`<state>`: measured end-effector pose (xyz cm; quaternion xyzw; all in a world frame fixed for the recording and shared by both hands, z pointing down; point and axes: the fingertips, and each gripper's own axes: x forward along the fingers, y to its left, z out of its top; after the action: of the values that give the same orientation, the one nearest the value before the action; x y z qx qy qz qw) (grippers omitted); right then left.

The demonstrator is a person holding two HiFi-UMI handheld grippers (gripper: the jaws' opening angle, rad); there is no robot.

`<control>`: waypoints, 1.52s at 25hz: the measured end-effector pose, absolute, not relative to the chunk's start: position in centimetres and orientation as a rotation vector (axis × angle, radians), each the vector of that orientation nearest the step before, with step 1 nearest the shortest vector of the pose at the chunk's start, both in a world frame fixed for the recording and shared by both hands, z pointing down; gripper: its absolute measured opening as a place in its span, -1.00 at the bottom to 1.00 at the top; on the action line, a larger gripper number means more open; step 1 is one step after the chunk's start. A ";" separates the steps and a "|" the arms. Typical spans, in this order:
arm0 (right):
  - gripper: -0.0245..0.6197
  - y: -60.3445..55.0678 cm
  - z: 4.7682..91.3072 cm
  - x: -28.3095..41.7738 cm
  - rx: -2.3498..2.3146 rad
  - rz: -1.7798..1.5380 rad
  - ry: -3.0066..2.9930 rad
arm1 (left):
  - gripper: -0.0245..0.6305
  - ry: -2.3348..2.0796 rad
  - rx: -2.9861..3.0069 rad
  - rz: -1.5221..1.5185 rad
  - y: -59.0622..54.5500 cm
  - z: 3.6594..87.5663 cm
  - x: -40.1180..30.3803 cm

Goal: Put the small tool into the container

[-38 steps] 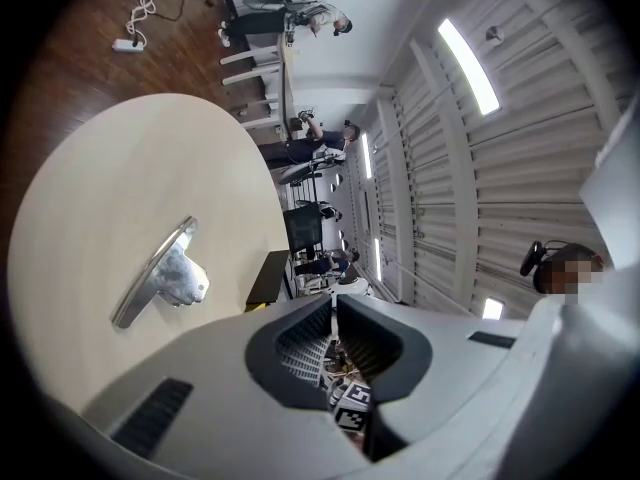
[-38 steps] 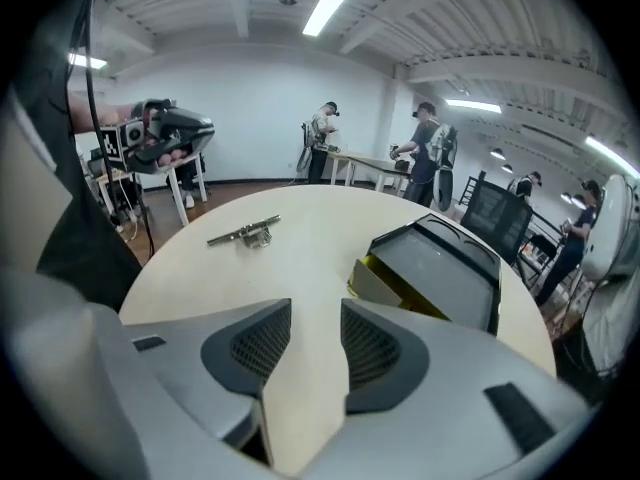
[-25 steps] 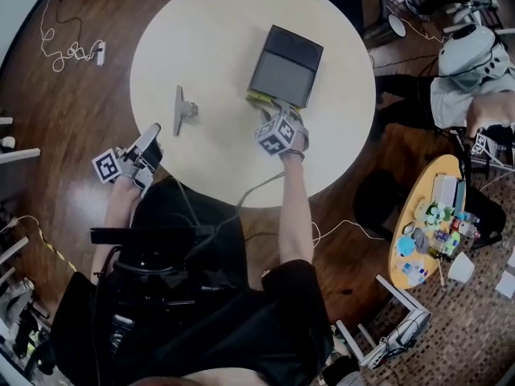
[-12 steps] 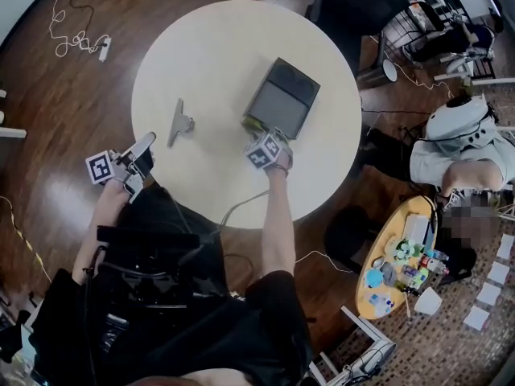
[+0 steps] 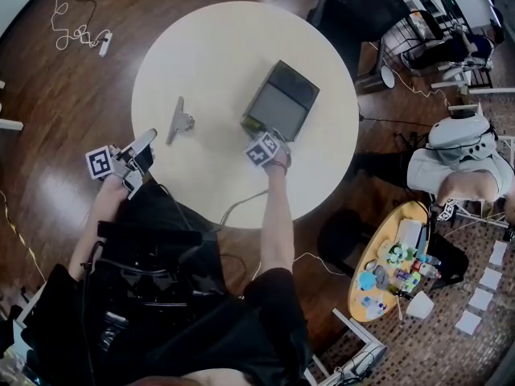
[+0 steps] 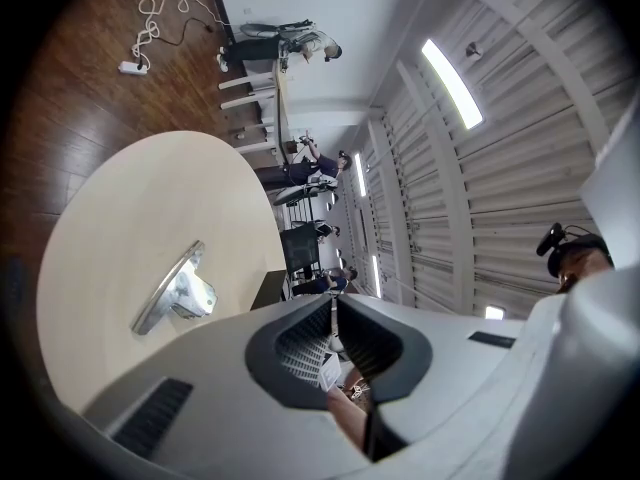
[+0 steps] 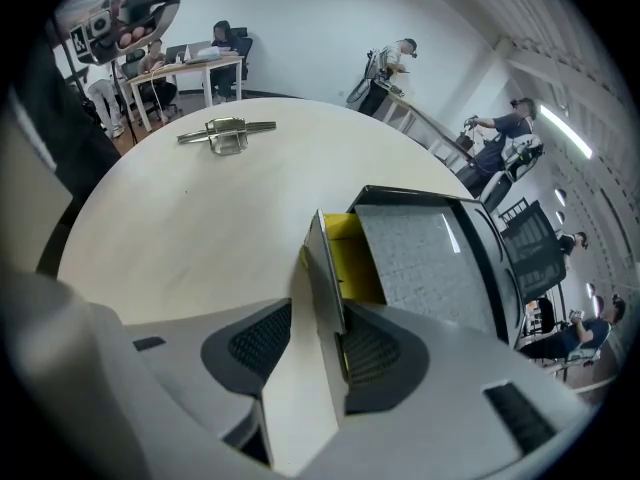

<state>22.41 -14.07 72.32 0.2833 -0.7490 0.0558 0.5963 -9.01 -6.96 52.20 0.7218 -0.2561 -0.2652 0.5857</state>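
The small tool (image 5: 179,121) lies on the round counter (image 5: 217,47), left of the dark box (image 5: 282,99) and well apart from it. The right claw (image 5: 272,135) is at the near end of the box. Its jaws stand apart around the thin front panel (image 7: 325,268) of a drawer, with the panel against the right jaw and a gap on the other side. The left claw (image 5: 145,141) hangs off the near-left edge of the counter, its jaws almost together with nothing between them.

The step in hand looks like opening the drawer. To do it well, the right claw should close squarely on the panel and pull straight toward the person, so the light box does not slide or twist. The left claw will then need to open and come down over the tool's raised middle rather than its flat bar.

Only the right gripper view shows the yellow inside of the drawer, which is open just a little. The left gripper view shows the tool's raised shape. The head view alone shows how far the left claw is from the tool.
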 end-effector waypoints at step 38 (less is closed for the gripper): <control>-0.67 -7.9 72.7 19.9 0.604 0.135 -1.731 | -0.86 -0.560 1.686 -0.584 -7.4 52.5 -8.0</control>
<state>19.93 -7.86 72.73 0.2611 -0.7485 0.0586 0.6067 -8.02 -7.36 52.54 0.7253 -0.2408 -0.2513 0.5940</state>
